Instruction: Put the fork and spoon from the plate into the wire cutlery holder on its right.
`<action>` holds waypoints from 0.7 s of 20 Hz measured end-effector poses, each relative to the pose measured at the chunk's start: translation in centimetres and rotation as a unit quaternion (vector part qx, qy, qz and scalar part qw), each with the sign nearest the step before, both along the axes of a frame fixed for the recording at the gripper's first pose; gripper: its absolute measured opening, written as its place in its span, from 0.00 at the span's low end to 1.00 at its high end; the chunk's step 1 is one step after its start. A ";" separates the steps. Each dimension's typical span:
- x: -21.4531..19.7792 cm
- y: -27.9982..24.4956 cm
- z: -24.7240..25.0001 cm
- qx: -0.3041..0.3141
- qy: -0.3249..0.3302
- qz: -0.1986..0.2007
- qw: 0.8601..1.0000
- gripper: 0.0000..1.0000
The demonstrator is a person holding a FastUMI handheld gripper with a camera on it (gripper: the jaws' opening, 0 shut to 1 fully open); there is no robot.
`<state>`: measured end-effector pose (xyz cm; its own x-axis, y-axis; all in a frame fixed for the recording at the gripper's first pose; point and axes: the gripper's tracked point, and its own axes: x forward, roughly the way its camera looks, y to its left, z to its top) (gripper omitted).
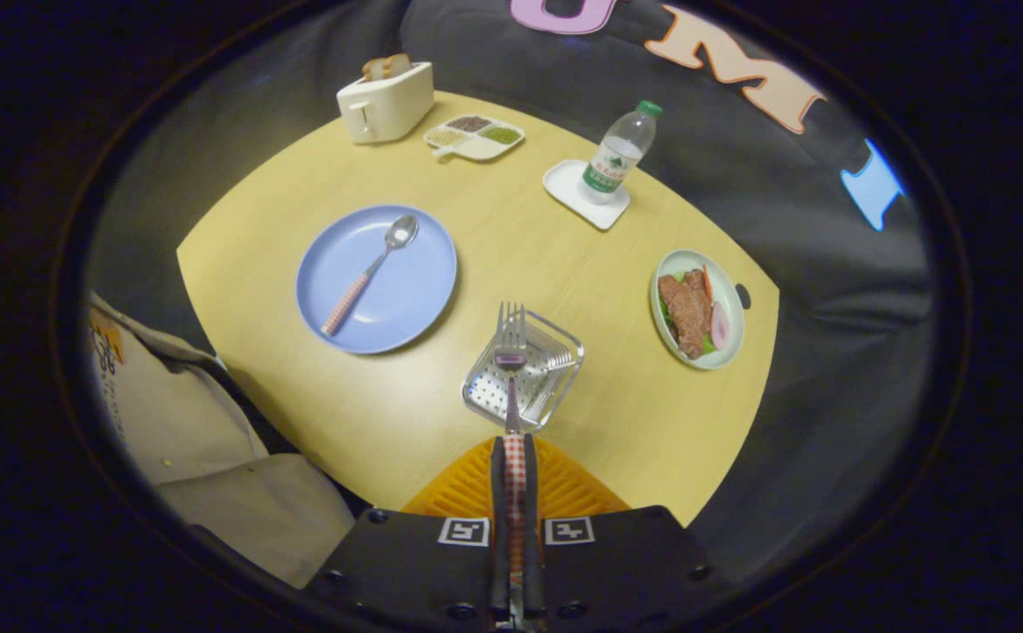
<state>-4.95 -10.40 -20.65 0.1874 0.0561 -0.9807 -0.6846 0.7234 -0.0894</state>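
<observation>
The gripper (514, 453) is clamping the checked handle of the fork (511, 352) between its two fingers (497, 492), which are pressing close together on either side of it. The fork is sticking straight out ahead of the fingers, its tines hanging over the wire cutlery holder (555, 374), which is sitting on the yellow table (634, 413) just ahead of the fingertips. Whether the tines are touching the holder is not clear.

To the left of the fingers, a person's light sleeve (204, 440) is reaching along the near table edge.

Beyond the holder and off to the left, the blue plate (424, 299) is carrying the spoon (371, 272), which is lying on it diagonally with its bowl pointing away. To the right of the holder, a pale dish of meat and vegetables (727, 303) is resting near the table edge.

Farther ahead, a water bottle (621, 154) is standing upright on a white square coaster (569, 189). Farthest off, ahead and to the left, a divided tray of grains (476, 138) is lying just beside a cream toaster (386, 104) with bread showing in its slot.
</observation>
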 end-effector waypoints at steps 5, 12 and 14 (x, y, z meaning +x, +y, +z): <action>-0.1 -1.3 -1.4 -0.027 0.057 0.020 0.998 0.09; 1.3 -0.8 -3.5 -0.056 0.113 0.051 0.991 0.09; 1.5 -0.7 -4.1 -0.070 0.123 0.061 0.988 0.09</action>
<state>-3.47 -11.14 -24.75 -0.0568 -0.0763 -0.9955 -0.7801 0.6257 -0.0035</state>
